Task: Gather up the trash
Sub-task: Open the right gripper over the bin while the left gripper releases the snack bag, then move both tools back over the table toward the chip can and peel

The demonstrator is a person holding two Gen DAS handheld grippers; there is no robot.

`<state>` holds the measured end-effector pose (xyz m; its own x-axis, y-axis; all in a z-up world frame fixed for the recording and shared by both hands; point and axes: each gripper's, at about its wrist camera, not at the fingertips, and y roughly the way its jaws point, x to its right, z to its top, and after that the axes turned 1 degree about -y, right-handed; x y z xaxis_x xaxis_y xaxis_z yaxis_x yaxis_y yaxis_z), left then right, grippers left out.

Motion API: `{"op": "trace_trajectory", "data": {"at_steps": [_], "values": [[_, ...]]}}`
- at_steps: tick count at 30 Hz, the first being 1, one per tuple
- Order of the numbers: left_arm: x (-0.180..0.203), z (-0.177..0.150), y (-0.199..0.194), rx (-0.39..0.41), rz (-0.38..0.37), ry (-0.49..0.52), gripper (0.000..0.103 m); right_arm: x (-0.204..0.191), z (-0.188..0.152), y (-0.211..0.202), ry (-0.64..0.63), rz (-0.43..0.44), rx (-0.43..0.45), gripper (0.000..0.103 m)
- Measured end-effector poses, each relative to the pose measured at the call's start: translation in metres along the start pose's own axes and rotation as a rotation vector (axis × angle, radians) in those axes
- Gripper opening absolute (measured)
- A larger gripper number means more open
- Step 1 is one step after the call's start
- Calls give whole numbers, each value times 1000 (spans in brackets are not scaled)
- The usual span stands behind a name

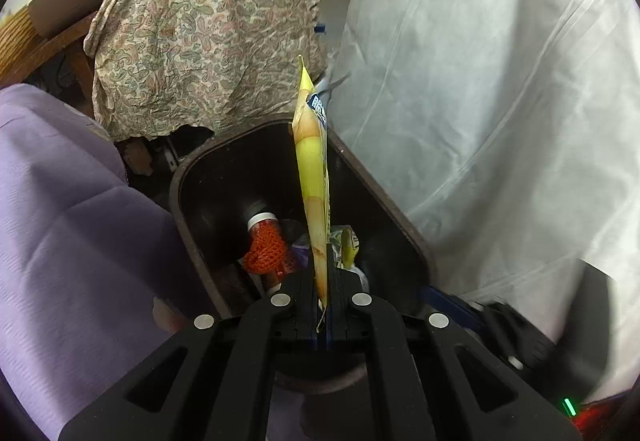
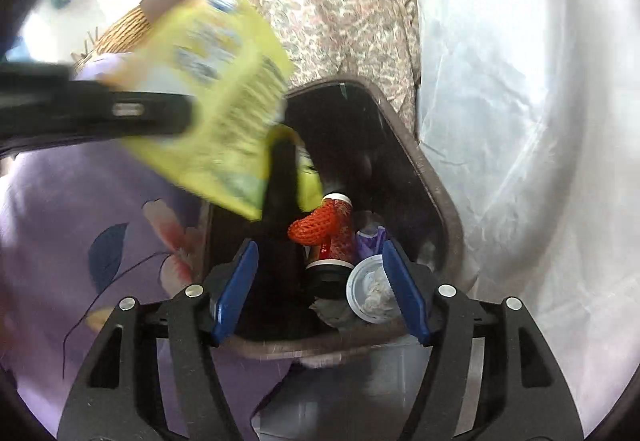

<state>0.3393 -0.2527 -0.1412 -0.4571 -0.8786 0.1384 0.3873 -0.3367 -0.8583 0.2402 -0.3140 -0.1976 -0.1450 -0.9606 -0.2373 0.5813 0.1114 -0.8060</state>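
Left gripper (image 1: 322,281): clamped on yellow wrapper (image 1: 312,169), above the bin (image 1: 400,217).
Right gripper (image 2: 318,289): jaws apart, empty.
Done: cup (image 2: 370,291), red net (image 2: 316,225) inside.
Left: drop wrapper.

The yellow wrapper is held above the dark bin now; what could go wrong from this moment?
1. The yellow wrapper is long and stands tall in the shut left gripper, above the bin's opening; once let go, it may lean on the rim or slip outside.
2. The open right gripper hangs at the bin's near rim, so the two grippers may collide.
3. Purple cloth lies against the bin and could be caught.
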Motion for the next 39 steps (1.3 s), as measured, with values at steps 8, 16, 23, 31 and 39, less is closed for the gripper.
{"op": "trace_trajectory", "data": {"at_steps": [8, 16, 23, 31, 39], "values": [[8, 2, 40, -89, 26, 6, 3, 3, -19, -37, -31, -60, 59, 73], [8, 3, 51, -125, -3, -16, 18, 9, -31, -53, -32, -92, 79, 74], [18, 2, 32, -55, -8, 8, 57, 11, -33, -63, -31, -113, 89, 74], [18, 1, -8, 24, -70, 11, 68, 9, -31, -72, -39, -136, 95, 75], [8, -25, -86, 162, -119, 61, 82, -2, -21, -86, -41, -111, 119, 79]]}}
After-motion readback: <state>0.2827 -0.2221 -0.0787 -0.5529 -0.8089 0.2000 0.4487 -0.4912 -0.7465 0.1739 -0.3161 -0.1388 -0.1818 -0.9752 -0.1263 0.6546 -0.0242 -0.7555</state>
